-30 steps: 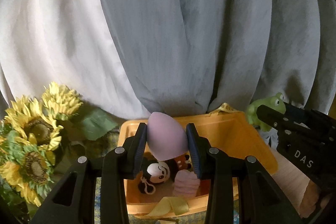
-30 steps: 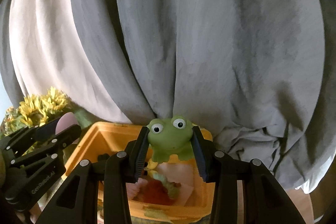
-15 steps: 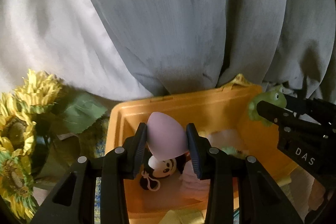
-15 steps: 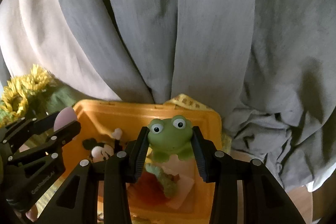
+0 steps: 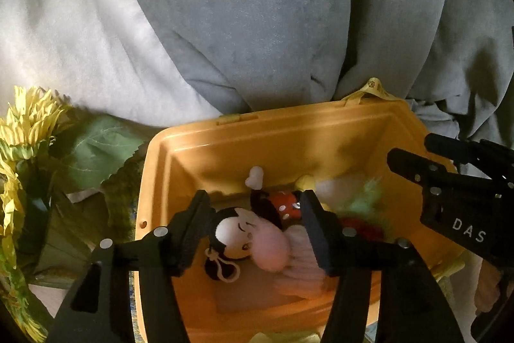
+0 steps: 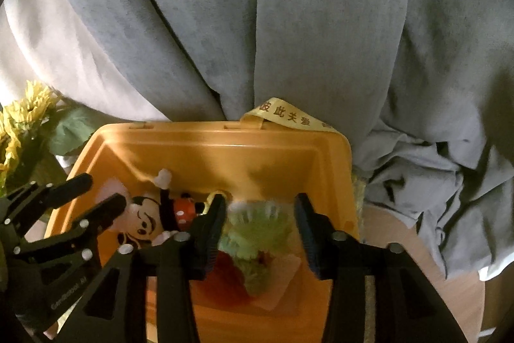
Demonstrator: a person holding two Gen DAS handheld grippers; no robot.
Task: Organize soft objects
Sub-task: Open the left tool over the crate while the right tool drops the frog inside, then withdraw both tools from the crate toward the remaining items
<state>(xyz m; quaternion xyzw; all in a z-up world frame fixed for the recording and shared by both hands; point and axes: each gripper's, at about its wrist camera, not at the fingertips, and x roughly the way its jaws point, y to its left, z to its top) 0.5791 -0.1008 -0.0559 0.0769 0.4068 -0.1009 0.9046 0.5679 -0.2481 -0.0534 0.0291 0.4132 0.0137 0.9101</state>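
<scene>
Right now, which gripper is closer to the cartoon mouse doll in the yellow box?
Left. The left gripper, jaws opening, hangs right over the mouse doll in the yellow box. The right gripper, also opening, is beside it, over the green toy.

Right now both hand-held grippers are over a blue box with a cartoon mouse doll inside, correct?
Not quite: the box is orange, not blue, as the right wrist view shows. The rest holds: the left hand-held gripper and right hand-held gripper are over it, and the mouse doll lies inside.
</scene>
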